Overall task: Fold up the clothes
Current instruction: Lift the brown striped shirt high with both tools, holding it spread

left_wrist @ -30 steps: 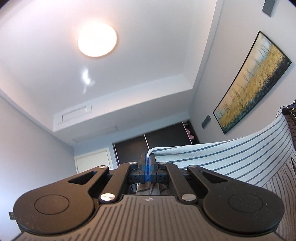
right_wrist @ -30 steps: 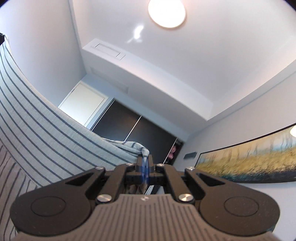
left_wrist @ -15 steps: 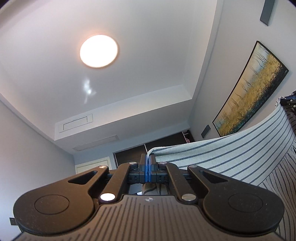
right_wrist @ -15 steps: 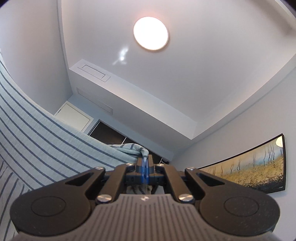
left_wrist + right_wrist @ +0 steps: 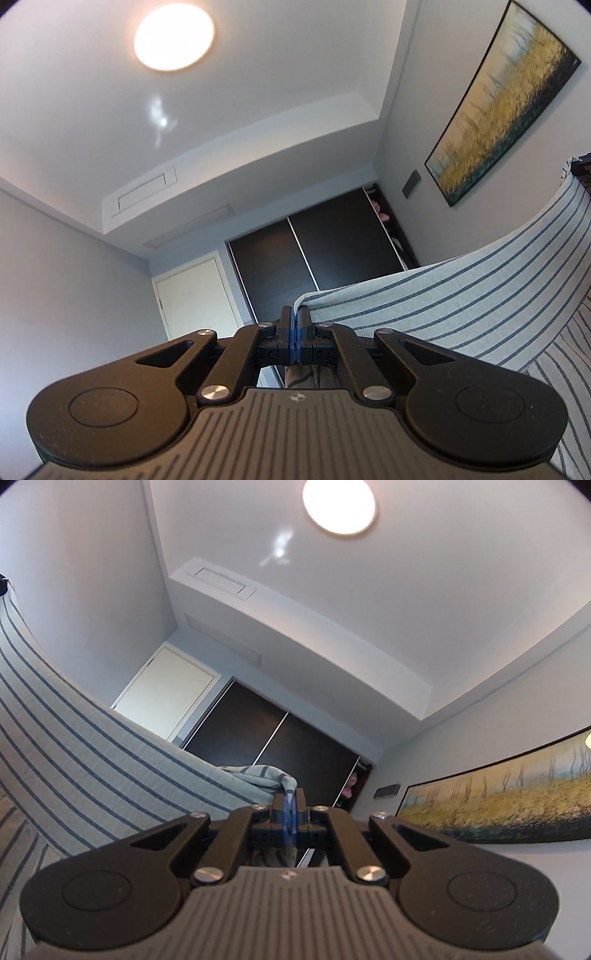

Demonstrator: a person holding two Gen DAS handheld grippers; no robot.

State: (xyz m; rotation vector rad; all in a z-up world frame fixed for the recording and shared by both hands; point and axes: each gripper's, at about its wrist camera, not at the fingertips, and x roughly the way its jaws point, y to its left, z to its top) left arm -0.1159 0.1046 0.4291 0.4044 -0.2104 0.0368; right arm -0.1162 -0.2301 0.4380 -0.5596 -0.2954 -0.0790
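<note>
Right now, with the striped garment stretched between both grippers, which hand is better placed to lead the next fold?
Neither clearly. The left gripper and right gripper are each shut on a corner of the striped garment, which hangs between them.

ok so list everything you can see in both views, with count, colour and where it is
striped cloth: one, pale green-grey with dark blue stripes, stretched between the two grippers
ceiling light: one, round, warm white, on the ceiling
air vent: one, white, in the dropped ceiling edge
wardrobe doors: two, dark brown, far wall
door: one, white, left of the wardrobe
painting: one, gold and teal in a black frame, side wall
wall panel: one, dark grey, near the painting
left gripper: one, black, fingers shut on a cloth corner
right gripper: one, black, fingers shut on the other bunched corner
</note>
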